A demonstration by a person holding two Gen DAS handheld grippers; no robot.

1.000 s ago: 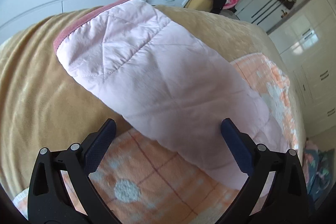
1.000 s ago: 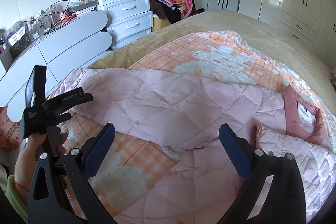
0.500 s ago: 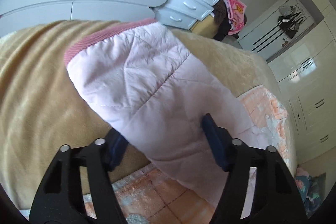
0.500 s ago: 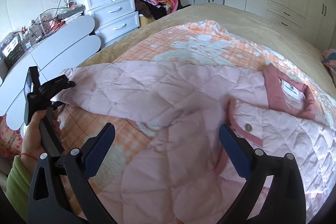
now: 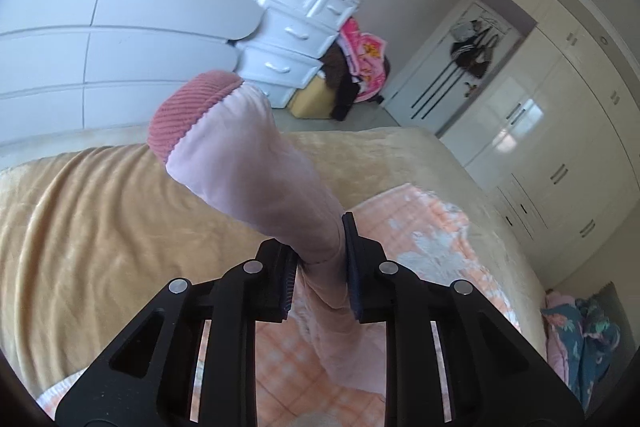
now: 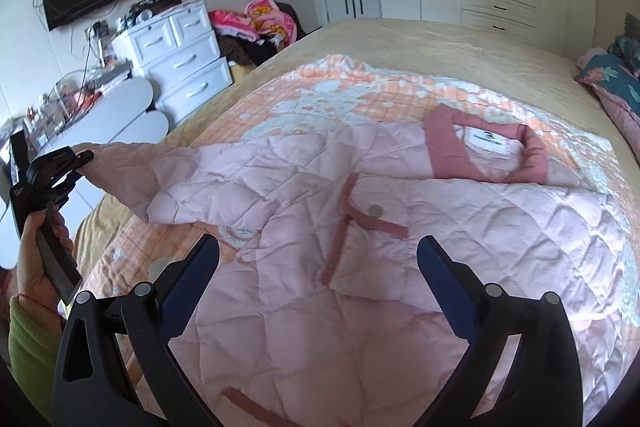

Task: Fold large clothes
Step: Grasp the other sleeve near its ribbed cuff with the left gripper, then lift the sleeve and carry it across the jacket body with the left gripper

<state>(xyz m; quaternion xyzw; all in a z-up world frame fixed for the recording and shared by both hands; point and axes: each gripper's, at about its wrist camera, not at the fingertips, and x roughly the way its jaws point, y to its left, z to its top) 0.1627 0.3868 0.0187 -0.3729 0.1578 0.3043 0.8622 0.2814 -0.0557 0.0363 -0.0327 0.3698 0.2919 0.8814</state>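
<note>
Item: quilted pink jacket [image 6: 400,227], padded, with ribbed darker-pink collar [image 6: 480,151] and trim. Lies spread front-up over an orange checked blanket [image 6: 340,83] on a bed with a tan bedspread [image 6: 420,39]; collar toward the far right, a snap button [image 6: 375,211] on the placket.

Handling, judged: light, soft, puffy; no stiffness, so any lifted part will sag and drag the rest. The smooth shell looks slippery; the ribbed cuff [image 5: 188,115] and seams offer the surest purchase. Not fragile.

Sleeve [image 5: 272,187]: raised off the bed at the near left, cuff end standing up beyond the jaws.

Left gripper [image 5: 318,271]: clenched on the sleeve short of the cuff, fabric bunched between the pads. Seen also in the right view [image 6: 60,167], held in the person's hand [image 6: 40,259].

Right gripper [image 6: 320,283]: released, jaws wide, hovering over the jacket's lower front; whether it touches the fabric cannot be told.

Edges and room: the bed's left edge lies just beyond the held sleeve, with a white cabinet [image 5: 100,39] and a drawer chest [image 6: 180,55] near it. Wide flat bedspread lies far and right of the jacket; folded bedding [image 6: 616,75] sits at the far right.
</note>
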